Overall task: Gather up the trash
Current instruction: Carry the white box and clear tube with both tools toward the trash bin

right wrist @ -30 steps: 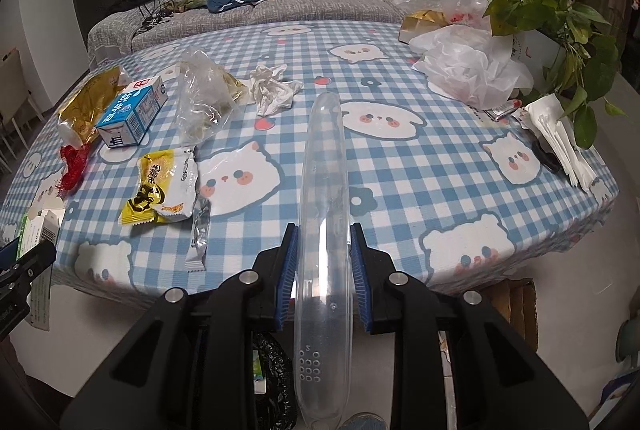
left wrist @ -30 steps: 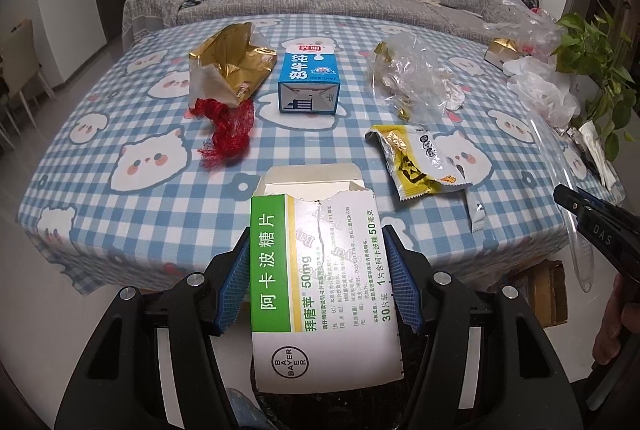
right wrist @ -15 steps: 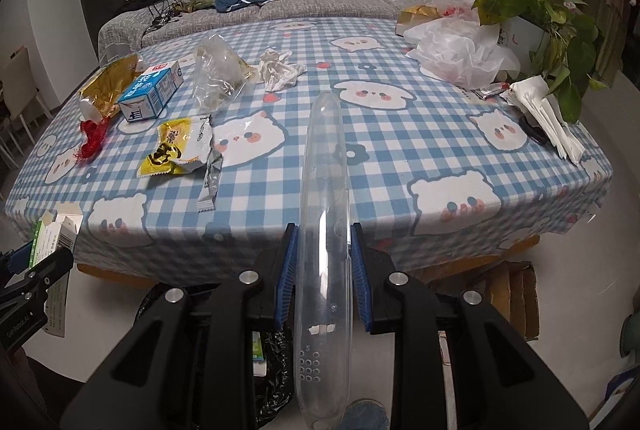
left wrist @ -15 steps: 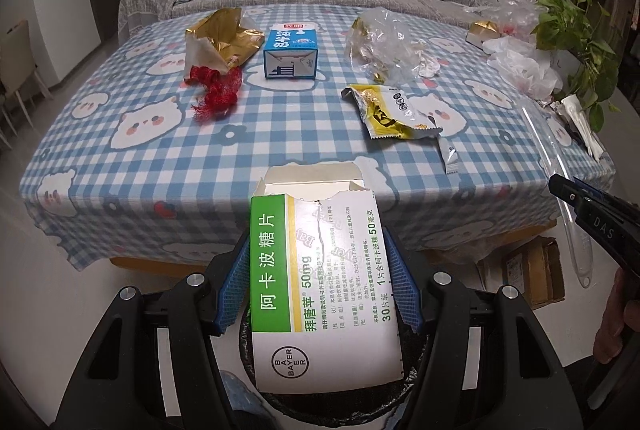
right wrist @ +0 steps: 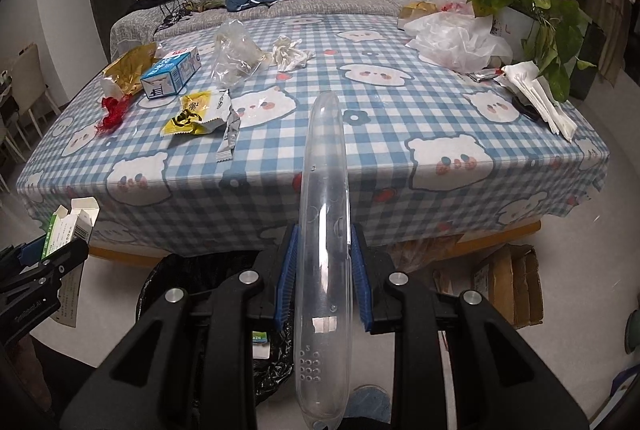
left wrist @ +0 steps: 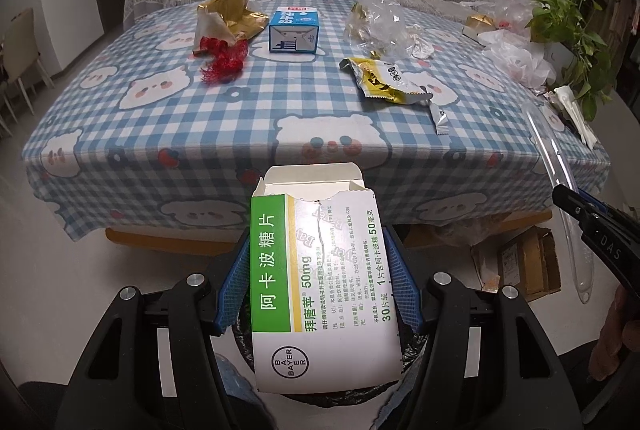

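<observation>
Now I am keeping the left gripper clamping the medicine box and the right gripper pinching the clear plastic tube, centring both over the black-lined bin at six o'clock below the bench before releasing.

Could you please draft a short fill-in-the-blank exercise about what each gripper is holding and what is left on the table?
1. The left gripper holds a torn-open medicine ____.
2. The right gripper is shut on a long, ____ plastic case.
3. On the table, the milk carton is blue and ____.
4. The bin liner below both grippers is ____.

Missing words: box; transparent; white; black
</observation>
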Available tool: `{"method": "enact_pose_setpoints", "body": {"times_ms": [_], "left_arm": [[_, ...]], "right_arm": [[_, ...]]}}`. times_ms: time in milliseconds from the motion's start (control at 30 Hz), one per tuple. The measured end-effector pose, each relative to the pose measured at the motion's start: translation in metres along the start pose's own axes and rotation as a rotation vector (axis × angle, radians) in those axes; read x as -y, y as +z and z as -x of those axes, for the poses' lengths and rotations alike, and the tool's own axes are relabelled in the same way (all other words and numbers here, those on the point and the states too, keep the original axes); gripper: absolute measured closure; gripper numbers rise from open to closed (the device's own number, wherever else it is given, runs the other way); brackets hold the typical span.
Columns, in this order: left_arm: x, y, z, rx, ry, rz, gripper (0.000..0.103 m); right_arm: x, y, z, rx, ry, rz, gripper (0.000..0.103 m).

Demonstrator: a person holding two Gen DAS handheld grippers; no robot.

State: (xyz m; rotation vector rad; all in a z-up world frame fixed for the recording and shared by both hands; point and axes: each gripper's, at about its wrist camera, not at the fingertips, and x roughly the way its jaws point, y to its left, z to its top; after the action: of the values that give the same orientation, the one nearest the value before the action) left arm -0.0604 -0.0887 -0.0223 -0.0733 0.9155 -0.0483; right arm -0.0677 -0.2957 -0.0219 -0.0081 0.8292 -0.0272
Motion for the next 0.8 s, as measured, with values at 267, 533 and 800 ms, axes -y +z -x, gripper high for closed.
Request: {"method": "enact_pose_setpoints", "body": {"times_ms": [267, 533, 800], "left_arm": [[-0.003, -0.033, -0.01, -0.025, -0.003, 0.002, 0.043], [-0.003, -0.055, -0.024, -0.039, -0.015, 0.001, 0.043], [-0.003, -0.071, -0.055, -0.078, -0.016, 0.014, 0.043]], "right_arm": [[-0.014, -0.036, 0.0, -0.002, 0.01, 0.031, 0.078], [-0.026, -0.069, -0.004, -0.013, 0.022, 0.043, 0.078], [-0.028, -0.089, -0.026, -0.054, 0.011, 0.05, 0.078]]}}
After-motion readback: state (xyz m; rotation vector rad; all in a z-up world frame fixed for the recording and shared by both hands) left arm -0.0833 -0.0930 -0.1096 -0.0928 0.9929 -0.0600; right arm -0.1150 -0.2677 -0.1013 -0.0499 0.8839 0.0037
